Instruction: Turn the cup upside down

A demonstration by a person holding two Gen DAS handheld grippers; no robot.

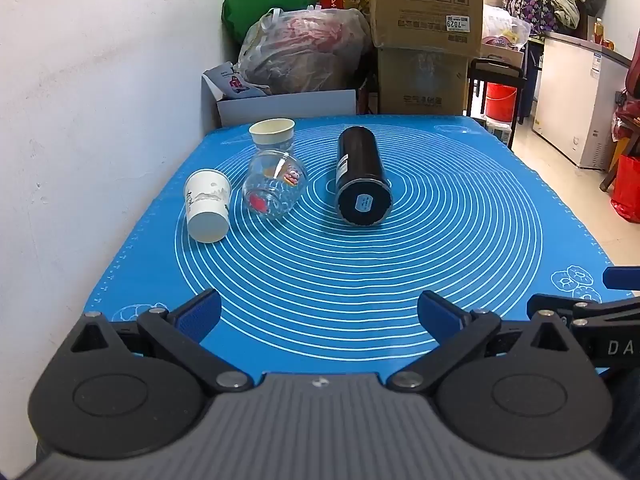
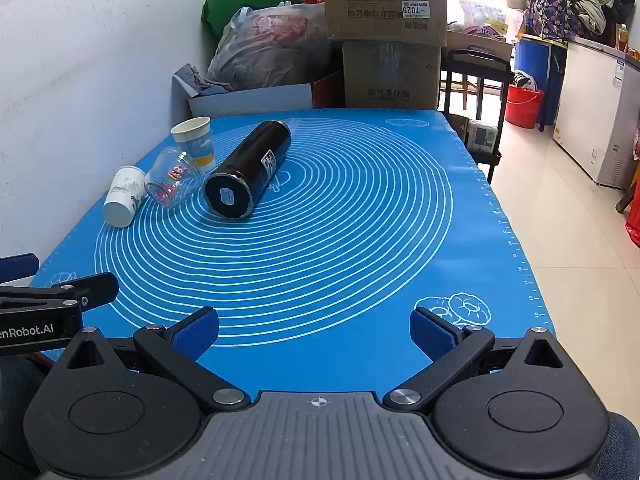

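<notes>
On the blue mat (image 1: 400, 280) stand and lie several cups. A white paper cup (image 1: 207, 205) lies on its side at the left, base toward me. A clear glass cup (image 1: 275, 184) with a cartoon print lies tilted beside it. A paper cup (image 1: 273, 133) stands upright behind them. A black tumbler (image 1: 361, 176) lies on its side in the middle. They also show in the right wrist view: white cup (image 2: 123, 196), glass (image 2: 173, 183), upright cup (image 2: 195, 141), tumbler (image 2: 249, 168). My left gripper (image 1: 319, 316) is open and empty near the front edge. My right gripper (image 2: 314, 334) is open and empty.
A white wall (image 1: 100, 120) runs along the mat's left side. Cardboard boxes (image 1: 426, 32) and plastic bags (image 1: 304, 52) are stacked behind the table. The table's right edge drops to a tiled floor (image 2: 580, 260). The other gripper's arm shows at each view's edge.
</notes>
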